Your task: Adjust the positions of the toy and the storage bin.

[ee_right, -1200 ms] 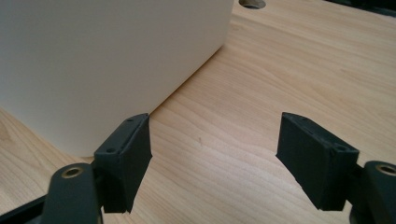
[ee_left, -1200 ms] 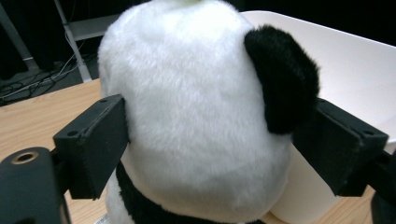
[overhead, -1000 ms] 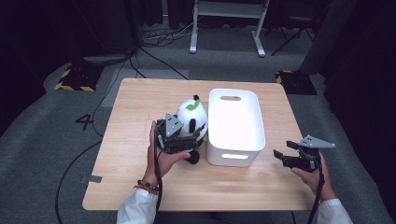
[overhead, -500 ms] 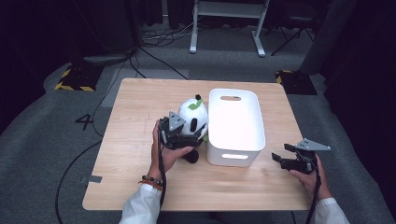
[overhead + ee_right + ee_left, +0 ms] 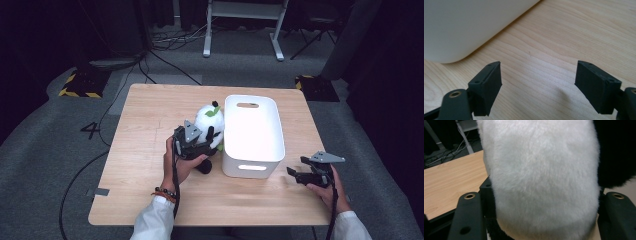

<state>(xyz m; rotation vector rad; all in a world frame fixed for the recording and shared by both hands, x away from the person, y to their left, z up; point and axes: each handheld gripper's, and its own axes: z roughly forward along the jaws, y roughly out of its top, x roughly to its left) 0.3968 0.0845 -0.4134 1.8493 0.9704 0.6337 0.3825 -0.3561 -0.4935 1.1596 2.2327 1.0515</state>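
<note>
Left hand-held gripper (image 5: 197,145) clamps plush panda (image 5: 209,121) beside white bin (image 5: 252,165).

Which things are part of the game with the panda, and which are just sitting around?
In the job:
- plush panda, squeezed by the left gripper, whose jaws have just been closing
- white bin beside it

Just around:
- right gripper, open, holding nothing
- cables on the floor
- metal stand

A white-and-black plush panda (image 5: 209,124) with a green leaf on its head sits mid-frame, just left of the white bin (image 5: 253,134).
</note>
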